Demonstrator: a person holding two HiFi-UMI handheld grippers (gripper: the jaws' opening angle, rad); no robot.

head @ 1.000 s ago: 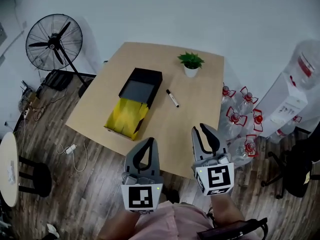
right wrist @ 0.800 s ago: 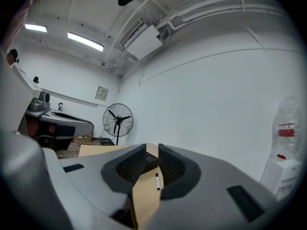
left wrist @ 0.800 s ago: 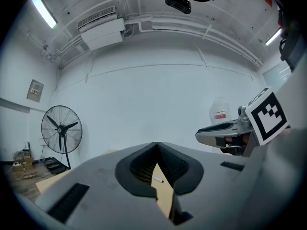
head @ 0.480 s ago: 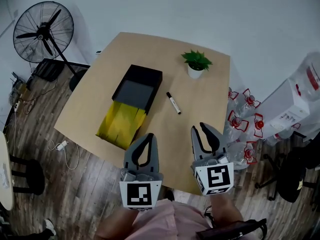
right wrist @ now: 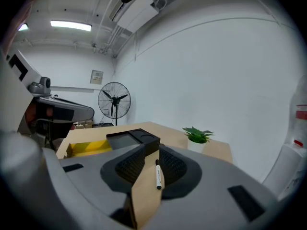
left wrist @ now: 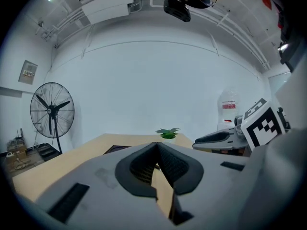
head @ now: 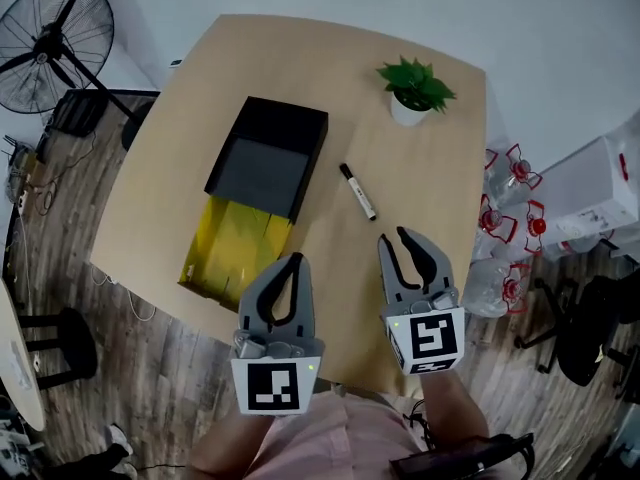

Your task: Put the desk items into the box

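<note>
A black-and-white marker (head: pixel 357 190) lies on the tan table (head: pixel 430 188), right of a black desk organizer (head: pixel 268 158). The organizer's near end rests over an open yellow box (head: pixel 232 248). A small potted plant (head: pixel 414 90) stands at the far right. My left gripper (head: pixel 291 259) hovers over the table's near edge, shut and empty. My right gripper (head: pixel 392 236) is beside it, slightly open and empty. In the right gripper view the marker (right wrist: pixel 157 174) shows through the gap between the jaws, well ahead of my right gripper (right wrist: pixel 152 150).
A standing fan (head: pixel 45 30) is on the floor at the far left. Several water bottles (head: pixel 512 218) and a dispenser (head: pixel 600 193) crowd the floor to the table's right. A black chair (head: pixel 590 328) stands at the right.
The view has moved in over the table, so the box, organizer and marker appear larger and nearer. Both grippers hold the same pose near the front edge.
</note>
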